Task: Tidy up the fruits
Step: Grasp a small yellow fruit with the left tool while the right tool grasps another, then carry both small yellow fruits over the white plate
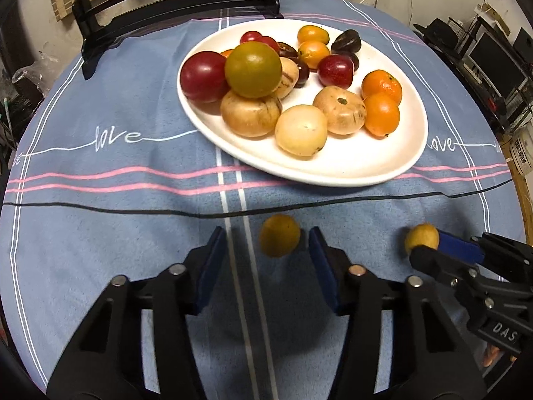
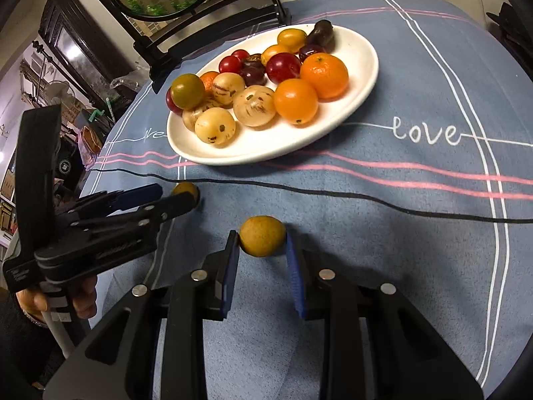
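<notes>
Loose fruit, first: small yellow-orange fruit (image 1: 279,235) lying on the counter, on the near side of the plate and apart from it, in the gap of the left gripper's jaws.
Loose fruit, second: second yellow fruit (image 2: 262,235), also on the counter on the near side of the plate, to the right of the first one and near it.
Left gripper (image 1: 265,250): jaws wide open on either side of the first fruit; right blue pad close beside it, left pad well clear; nothing held.
Right gripper (image 2: 262,250): jaws narrowed about the second fruit, left pad touching it, right pad at its edge; whether the grip is fully closed on it cannot be told.
Plate (image 1: 349,166): white, oval, resting on the counter beyond both loose fruits, heaped with fruit.
Plate contents, left part: dark red plum (image 1: 204,76) with a green-brown round fruit (image 1: 253,69) stacked on the pile beside it.
Plate contents, near edge: three pale tan fruits, among them the pale round fruit (image 1: 301,130) nearest the grippers.
Plate contents, right part: two oranges (image 1: 381,114) touching one another.
Plate contents, far part: small red, dark brown and yellow-orange fruits crowded together.
Tablecloth (image 1: 116,173): blue, with pink and white stripes and the word "love" in white on both sides of the plate.
Black cord (image 2: 366,198): lying across the cloth between the plate and the loose fruits.
Black chair (image 1: 173,3): at the far side of the counter, behind the plate.
</notes>
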A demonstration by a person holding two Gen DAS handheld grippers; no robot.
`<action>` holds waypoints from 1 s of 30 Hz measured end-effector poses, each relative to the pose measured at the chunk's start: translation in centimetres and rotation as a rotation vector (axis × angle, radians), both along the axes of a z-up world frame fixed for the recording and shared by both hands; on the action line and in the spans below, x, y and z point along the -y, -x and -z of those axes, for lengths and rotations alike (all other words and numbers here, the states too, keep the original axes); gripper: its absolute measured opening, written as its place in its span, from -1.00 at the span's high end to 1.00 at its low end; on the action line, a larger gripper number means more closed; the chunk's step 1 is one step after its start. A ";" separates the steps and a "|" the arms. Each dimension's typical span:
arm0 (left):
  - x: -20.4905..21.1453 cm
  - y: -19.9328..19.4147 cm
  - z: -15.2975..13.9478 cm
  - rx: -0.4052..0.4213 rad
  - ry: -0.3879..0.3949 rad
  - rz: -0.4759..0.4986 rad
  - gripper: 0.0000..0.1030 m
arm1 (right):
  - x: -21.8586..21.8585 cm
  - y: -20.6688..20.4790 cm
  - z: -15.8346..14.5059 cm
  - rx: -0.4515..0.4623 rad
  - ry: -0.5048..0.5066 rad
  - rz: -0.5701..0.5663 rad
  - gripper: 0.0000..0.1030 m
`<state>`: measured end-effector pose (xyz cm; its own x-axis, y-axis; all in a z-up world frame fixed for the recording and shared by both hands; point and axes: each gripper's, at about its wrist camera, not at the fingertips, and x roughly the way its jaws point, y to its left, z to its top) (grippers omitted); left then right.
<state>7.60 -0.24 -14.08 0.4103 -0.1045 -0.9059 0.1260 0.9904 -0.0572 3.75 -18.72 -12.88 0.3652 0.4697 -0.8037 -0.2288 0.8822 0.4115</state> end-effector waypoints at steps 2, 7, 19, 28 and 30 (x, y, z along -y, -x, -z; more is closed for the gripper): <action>0.1 -0.3 0.2 -0.007 0.004 0.005 0.30 | -0.1 0.0 0.0 -0.003 0.000 -0.002 0.45; 0.7 -0.2 0.2 0.004 -0.004 0.034 0.50 | -0.6 -0.1 0.0 -0.002 0.002 -0.016 0.45; 1.8 1.3 -0.8 0.036 -0.057 0.067 0.50 | -1.2 0.8 -0.4 0.010 0.011 -0.041 0.45; 1.8 2.9 -3.0 0.079 -0.077 0.066 0.50 | -1.3 2.5 -1.4 0.033 0.006 -0.057 0.44; 1.8 3.4 -3.5 0.092 -0.080 0.064 0.50 | -1.4 2.9 -1.7 0.039 0.007 -0.061 0.44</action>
<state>4.24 -2.02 -10.53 0.4867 -0.0623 -0.8714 0.1904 0.9810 0.0362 0.83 -17.33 -11.18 0.3673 0.4862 -0.7929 -0.2978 0.8691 0.3949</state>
